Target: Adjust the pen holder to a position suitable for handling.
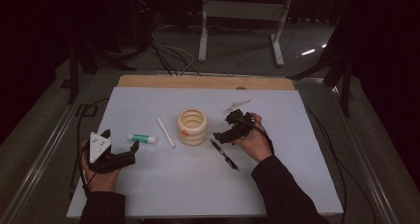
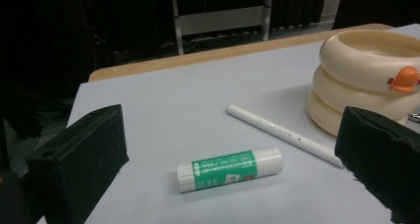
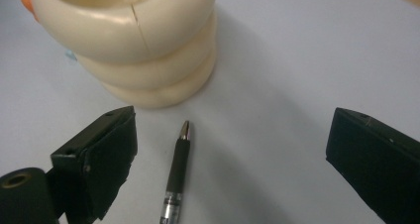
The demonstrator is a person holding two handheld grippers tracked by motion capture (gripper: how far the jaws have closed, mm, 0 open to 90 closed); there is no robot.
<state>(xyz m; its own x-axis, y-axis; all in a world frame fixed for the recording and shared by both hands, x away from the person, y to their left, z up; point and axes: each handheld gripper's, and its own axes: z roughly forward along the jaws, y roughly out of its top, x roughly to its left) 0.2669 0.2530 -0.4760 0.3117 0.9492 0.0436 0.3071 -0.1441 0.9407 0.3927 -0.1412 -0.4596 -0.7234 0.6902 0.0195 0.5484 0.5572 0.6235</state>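
The right claw [image 1: 218,137] is held low over the tabletop [image 1: 297,135], just right of the cream ringed cup [image 1: 192,127], with its jaws spread wide and nothing pinched between them. In the right gripper view the black pen [image 3: 177,177] is seen lying flat on the tabletop between the two jaws, nearer one jaw than the other and touched by neither; its silver tip points toward the base of the cup without reaching it. In the high view the pen [image 1: 224,154] lies slanted, its far end just below the right claw and its near end pointing toward the person's sleeve.

The left claw [image 1: 132,148] is held near the left edge of the tabletop, its jaws likewise spread and empty. Just beyond it a green-labelled glue stick [image 2: 230,168] lies on its side, and a white pen [image 2: 285,134] lies slanted between the glue stick and the cup. An orange beak-shaped knob [image 2: 403,79] is seen on the cup's top ring.
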